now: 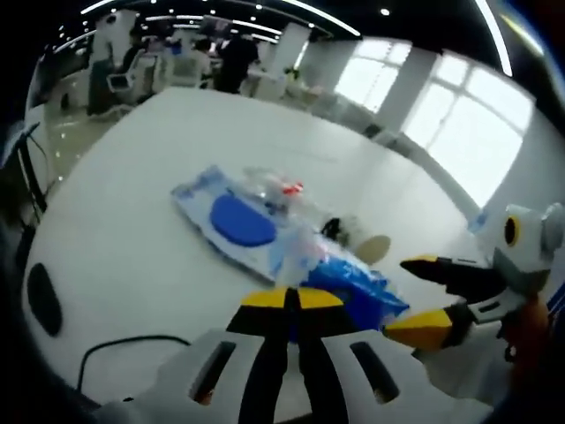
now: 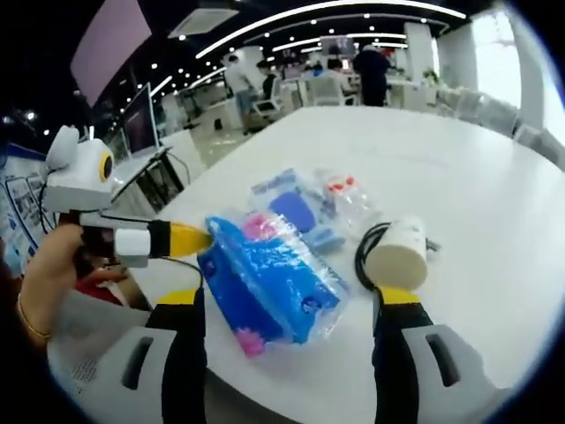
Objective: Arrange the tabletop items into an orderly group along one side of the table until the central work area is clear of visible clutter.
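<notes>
Pinching that crinkly blue packet [image 2: 269, 283] at its near-left edge, the left tool [image 2: 201, 239] could slip; right tool [image 2: 291, 305] spread wide around it. White cup [image 2: 397, 253] beside might roll across the surface [image 2: 494, 203].

Packet pile [image 2: 274, 274] blocks near edge; far table [image 2: 459, 168] open.
</notes>
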### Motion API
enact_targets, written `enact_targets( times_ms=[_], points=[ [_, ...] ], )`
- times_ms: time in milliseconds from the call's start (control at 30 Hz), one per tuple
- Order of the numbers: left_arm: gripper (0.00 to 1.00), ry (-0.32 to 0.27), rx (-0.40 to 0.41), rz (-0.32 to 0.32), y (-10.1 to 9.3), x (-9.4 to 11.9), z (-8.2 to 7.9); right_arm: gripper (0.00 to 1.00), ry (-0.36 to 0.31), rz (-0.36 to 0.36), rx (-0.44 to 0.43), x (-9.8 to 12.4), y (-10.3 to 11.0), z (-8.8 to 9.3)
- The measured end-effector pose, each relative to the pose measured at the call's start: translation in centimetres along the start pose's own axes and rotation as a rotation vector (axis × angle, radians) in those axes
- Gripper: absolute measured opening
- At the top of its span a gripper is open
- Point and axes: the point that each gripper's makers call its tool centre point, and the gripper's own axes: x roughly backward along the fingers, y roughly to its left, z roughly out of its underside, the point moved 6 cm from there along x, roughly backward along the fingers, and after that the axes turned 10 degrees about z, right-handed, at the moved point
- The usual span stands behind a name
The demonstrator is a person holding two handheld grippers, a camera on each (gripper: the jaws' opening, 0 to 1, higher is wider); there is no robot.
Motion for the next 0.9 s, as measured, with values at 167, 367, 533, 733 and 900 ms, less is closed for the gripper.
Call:
enact_targets(
  times_ms=[167,367,533,733,900],
  points=[
    [0.0,-0.04,0.044,-0.033,0.8,0.5,-0.4,0.73,0.035,-0.005,-0.042,-0.2,0.3,1.1],
    [0.0,-0.064,0.07,-0.04,1.0,0.7,-0.5,0.59,0.054,-0.037,-0.115,-0.6,0.9,1.8],
    [0.0,-0.09,0.075,-0.02,0.9,0.7,-0.8,0.42,0.041,-0.036,-0.164,-0.8,0.5,2.0],
    [0.0,-0.083,0.08,-0.013,0.7,0.7,-0.6,0.3,0.06,-0.054,-0.166,-0.9,0.6,2.4],
    [0.0,-0.077,0.084,-0.01,0.8,0.6,-0.6,0.21,0.043,-0.036,-0.169,-0.8,0.0,2.0]
  ],
)
